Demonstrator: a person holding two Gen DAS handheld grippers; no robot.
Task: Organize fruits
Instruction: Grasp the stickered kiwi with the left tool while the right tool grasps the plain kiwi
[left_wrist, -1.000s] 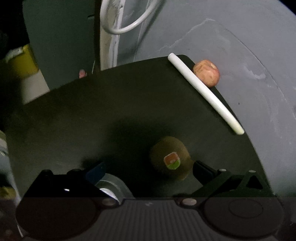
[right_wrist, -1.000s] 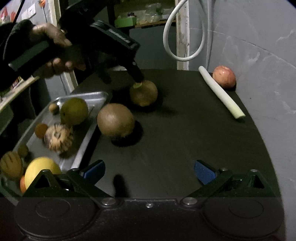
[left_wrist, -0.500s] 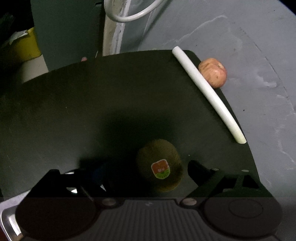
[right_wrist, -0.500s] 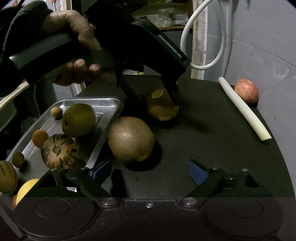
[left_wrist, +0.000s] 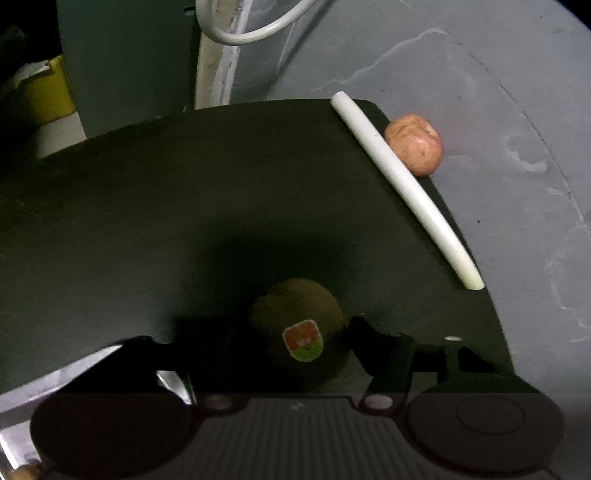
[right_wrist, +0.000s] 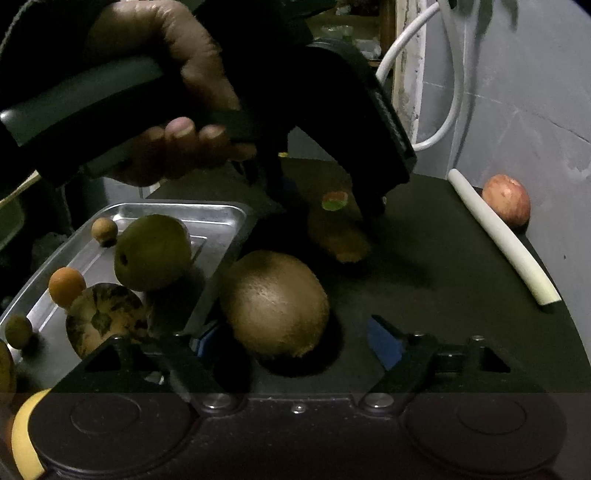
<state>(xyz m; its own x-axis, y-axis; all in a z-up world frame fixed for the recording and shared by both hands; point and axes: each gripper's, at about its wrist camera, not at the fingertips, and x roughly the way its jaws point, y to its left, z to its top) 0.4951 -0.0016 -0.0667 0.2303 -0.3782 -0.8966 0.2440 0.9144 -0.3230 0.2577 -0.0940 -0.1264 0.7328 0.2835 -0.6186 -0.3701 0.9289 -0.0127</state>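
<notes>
Left wrist view: left gripper (left_wrist: 295, 350) jaws closing around the stickered kiwi (left_wrist: 299, 332) on the black table (left_wrist: 184, 203); right finger (left_wrist: 373, 343) at its side, left one lost in shadow, so a firm grip cannot be told.
Right wrist view only: hand (right_wrist: 162, 110) on the left gripper (right_wrist: 332, 221); tray (right_wrist: 207, 218) at 9 o'clock with pear (right_wrist: 151, 254), striped fruit (right_wrist: 107, 321), small round fruits.
Right gripper (right_wrist: 291, 339): jaws closing, half-wide, plain kiwi (right_wrist: 275, 302) between them, pads apart from it.
Both views: white tube (left_wrist: 402, 184), apple (left_wrist: 415, 147) at 2 o'clock.
Changed: both jaws narrower than a second ago; right view nearer the kiwis.
Kiwis: brown, fuzzy; one has a red-green sticker (left_wrist: 303, 339).
</notes>
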